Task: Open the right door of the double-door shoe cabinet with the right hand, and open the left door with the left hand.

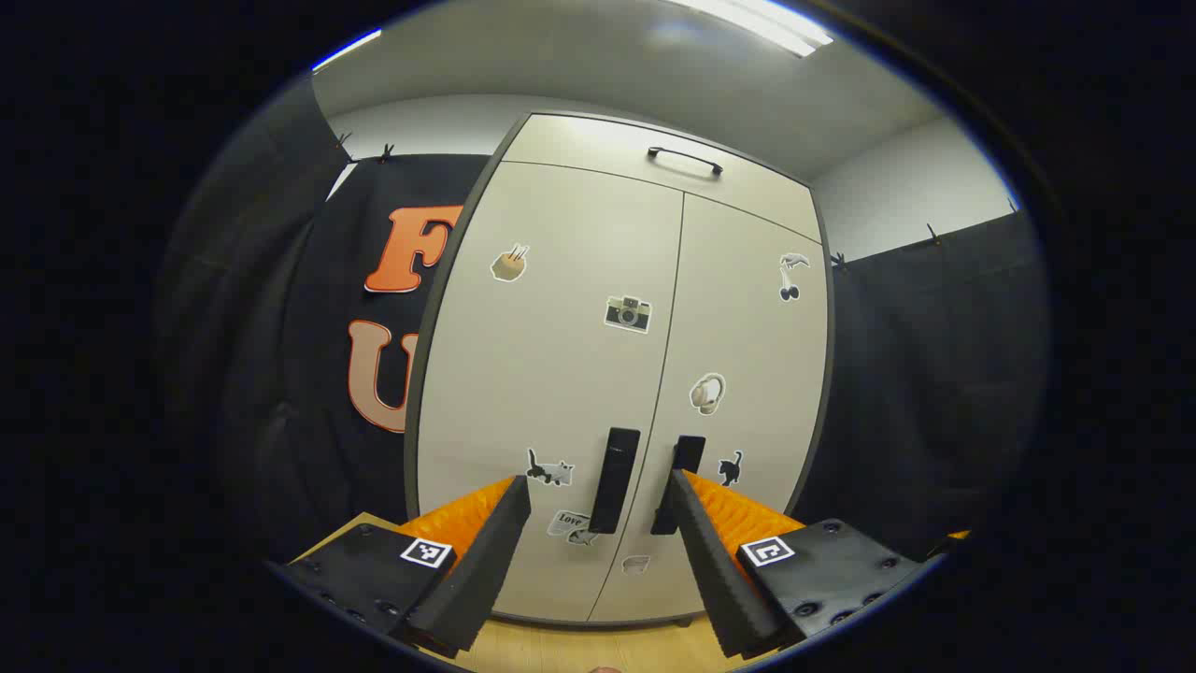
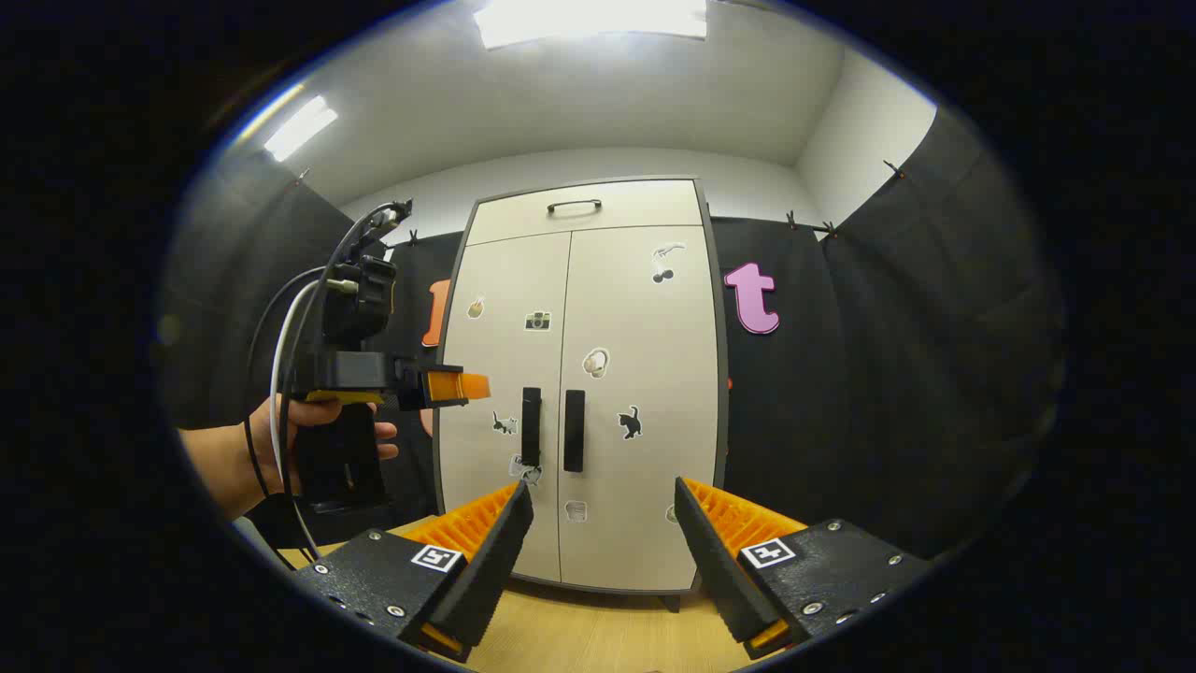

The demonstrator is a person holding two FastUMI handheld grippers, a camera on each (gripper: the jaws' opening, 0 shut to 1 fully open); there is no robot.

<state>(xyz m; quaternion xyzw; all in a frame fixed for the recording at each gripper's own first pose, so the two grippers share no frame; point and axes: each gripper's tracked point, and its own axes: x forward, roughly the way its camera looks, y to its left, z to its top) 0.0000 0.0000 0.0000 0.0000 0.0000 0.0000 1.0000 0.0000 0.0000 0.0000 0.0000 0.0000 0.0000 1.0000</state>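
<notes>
Ridged, wedge-shaped fingers of the left gripper [image 1: 598,509] spread wide, framing the two flat bar handles [image 1: 614,479] of the shoe cabinet [image 1: 561,374]; the right gripper [image 2: 603,523] gapes likewise, holding nothing; both doors are shut, smooth matte panels dotted with stickers [image 1: 628,313]: camera, cats, headphones, one reading "Love"; a curved drawer handle [image 2: 574,205] tops it; the cabinet stands at the far edge of the pale wood floor [image 2: 598,636]; a hand [image 2: 308,439] grips the left tool.

"love" on door sticker [image 1: 571,524]
</notes>
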